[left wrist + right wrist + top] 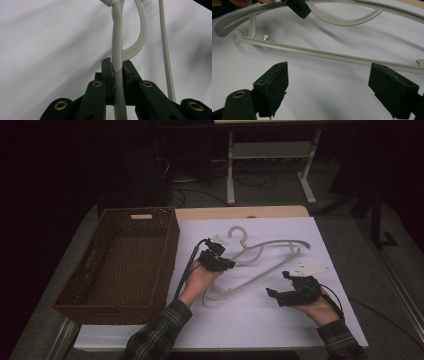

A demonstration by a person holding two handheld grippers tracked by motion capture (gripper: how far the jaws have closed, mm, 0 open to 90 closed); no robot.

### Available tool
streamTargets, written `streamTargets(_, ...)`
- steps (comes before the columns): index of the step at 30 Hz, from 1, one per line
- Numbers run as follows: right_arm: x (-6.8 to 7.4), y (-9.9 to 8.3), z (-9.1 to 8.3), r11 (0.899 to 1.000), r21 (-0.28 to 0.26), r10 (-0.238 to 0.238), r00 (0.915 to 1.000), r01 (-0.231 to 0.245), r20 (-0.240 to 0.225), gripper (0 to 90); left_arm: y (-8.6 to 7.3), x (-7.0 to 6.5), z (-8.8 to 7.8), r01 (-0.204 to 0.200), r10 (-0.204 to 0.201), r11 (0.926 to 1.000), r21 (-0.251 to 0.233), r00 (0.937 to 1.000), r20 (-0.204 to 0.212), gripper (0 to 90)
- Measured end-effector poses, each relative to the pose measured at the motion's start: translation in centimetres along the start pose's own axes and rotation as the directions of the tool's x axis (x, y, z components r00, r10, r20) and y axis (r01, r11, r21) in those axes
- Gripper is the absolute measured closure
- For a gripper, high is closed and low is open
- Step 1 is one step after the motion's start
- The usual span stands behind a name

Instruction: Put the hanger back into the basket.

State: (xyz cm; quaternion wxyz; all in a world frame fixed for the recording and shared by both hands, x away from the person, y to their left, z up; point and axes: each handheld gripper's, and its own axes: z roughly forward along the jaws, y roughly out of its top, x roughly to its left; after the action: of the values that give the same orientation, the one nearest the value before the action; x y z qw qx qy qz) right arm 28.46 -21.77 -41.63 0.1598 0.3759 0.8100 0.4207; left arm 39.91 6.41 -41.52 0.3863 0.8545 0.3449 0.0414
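- High view first: your brown wicker basket (117,265) sits at the left of the table, on the edge of the white sheet (260,315), and you can see straight down to its woven floor.
- Your left gripper (216,258) is just right of that basket's rim, over the pale plastic hanger (260,262), which lies slanted across the sheet with its hook pointing away from you.
- Left gripper view: your pads are pressed tight on one of the hanger's (117,50) arms, just below the neck; it runs up between them, the curved brace and bottom bar beside it.
- Your right gripper (281,292) hovers near the hanger's lower right end, apart from it.
- Right gripper view: your jaws stand spread wide, nothing between them; the hanger's bottom bar (324,54) crosses just beyond the tips, and your left gripper (299,8) pinches the frame farther back.
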Motion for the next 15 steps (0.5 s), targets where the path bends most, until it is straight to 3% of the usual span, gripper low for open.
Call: streamTargets(15, 0.3, -2.2, -2.1, 0.997, -0.06, 0.042, 0.9989, -0.041, 0.021, 11.4, 3.2, -0.4, -5.8, -0.005, 0.003, 0.9999, -0.016, 0.9976, -0.069, 82.5)
